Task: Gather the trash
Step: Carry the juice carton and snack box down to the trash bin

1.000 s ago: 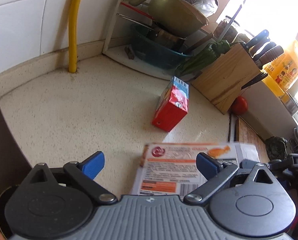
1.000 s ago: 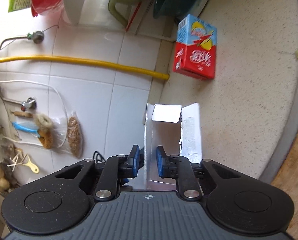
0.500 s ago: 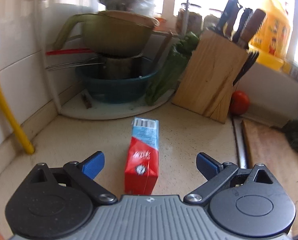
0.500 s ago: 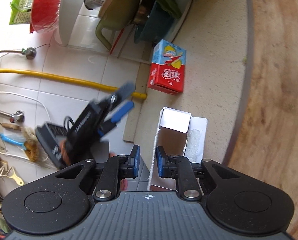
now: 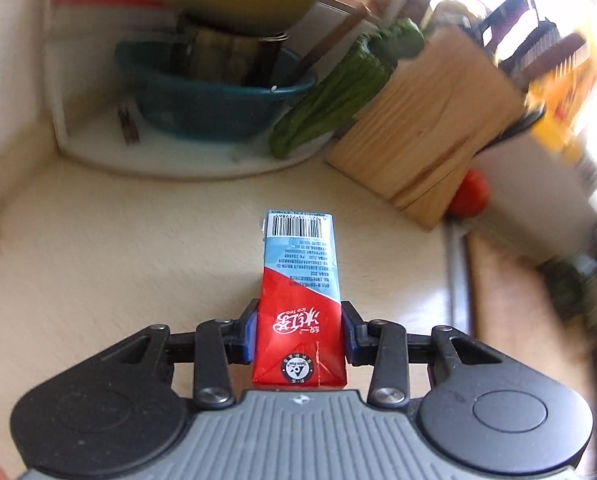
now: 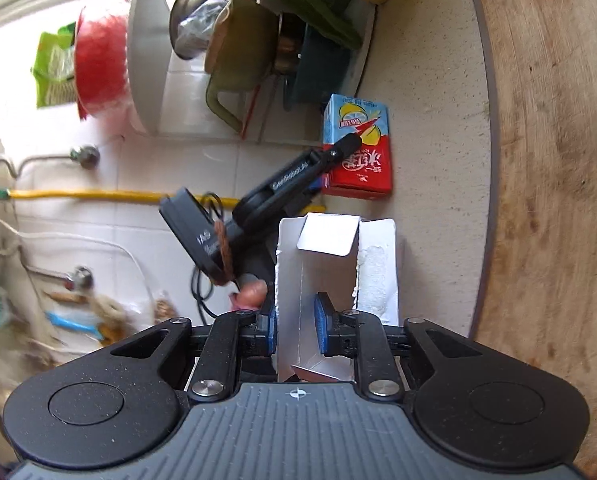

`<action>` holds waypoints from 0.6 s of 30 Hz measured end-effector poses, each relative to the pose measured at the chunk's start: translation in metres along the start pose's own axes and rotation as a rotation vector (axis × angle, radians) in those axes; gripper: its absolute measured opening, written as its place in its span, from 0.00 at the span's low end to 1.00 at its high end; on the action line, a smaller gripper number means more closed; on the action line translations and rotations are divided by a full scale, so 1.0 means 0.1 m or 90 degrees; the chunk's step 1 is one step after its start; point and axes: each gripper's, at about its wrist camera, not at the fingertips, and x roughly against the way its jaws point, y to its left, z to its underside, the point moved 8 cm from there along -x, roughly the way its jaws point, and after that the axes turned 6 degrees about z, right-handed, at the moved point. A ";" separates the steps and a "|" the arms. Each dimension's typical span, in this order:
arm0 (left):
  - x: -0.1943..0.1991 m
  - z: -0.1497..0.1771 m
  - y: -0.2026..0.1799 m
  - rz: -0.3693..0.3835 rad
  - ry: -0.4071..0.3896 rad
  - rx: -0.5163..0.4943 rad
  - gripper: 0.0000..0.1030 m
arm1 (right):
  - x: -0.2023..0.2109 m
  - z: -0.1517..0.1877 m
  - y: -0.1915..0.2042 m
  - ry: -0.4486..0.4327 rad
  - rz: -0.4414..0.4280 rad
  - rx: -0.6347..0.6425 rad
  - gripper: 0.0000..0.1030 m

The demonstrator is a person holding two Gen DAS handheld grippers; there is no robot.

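Observation:
A red and blue ice tea carton (image 5: pixel 300 300) lies on the beige speckled counter (image 5: pixel 118 248). My left gripper (image 5: pixel 298 336) is shut on the carton's near red end, a blue pad on each side. The carton also shows in the right wrist view (image 6: pixel 358 148), with the left gripper (image 6: pixel 322 168) clamped on it. My right gripper (image 6: pixel 296 330) is shut on one wall of an opened white cardboard box (image 6: pixel 334 264), held above the counter with its flap (image 6: pixel 328 234) standing open.
A wooden knife block (image 5: pixel 430 128), green vegetables (image 5: pixel 346 84) and a teal basin (image 5: pixel 214 96) on a white rack stand behind the carton. A tomato (image 5: pixel 472 198) sits beside the block. A wooden cutting board (image 6: pixel 550 160) lies at the right. A yellow pipe (image 6: pixel 98 194) runs along the tiled wall.
My left gripper moved forward to the ice tea carton and shut on it; it was open before. My right gripper kept hold of the white box and shifted slightly.

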 end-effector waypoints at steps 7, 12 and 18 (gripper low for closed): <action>0.23 -0.01 0.08 0.057 -0.039 0.073 0.35 | -0.02 -0.06 -0.15 -0.016 -0.100 -0.105 0.25; 0.42 -0.11 0.13 0.050 -0.074 0.078 0.35 | 0.05 -0.10 -0.07 -0.028 -0.121 -0.098 0.25; 0.64 -0.14 0.20 0.024 -0.105 0.071 0.35 | 0.12 -0.14 0.04 -0.039 -0.137 -0.081 0.25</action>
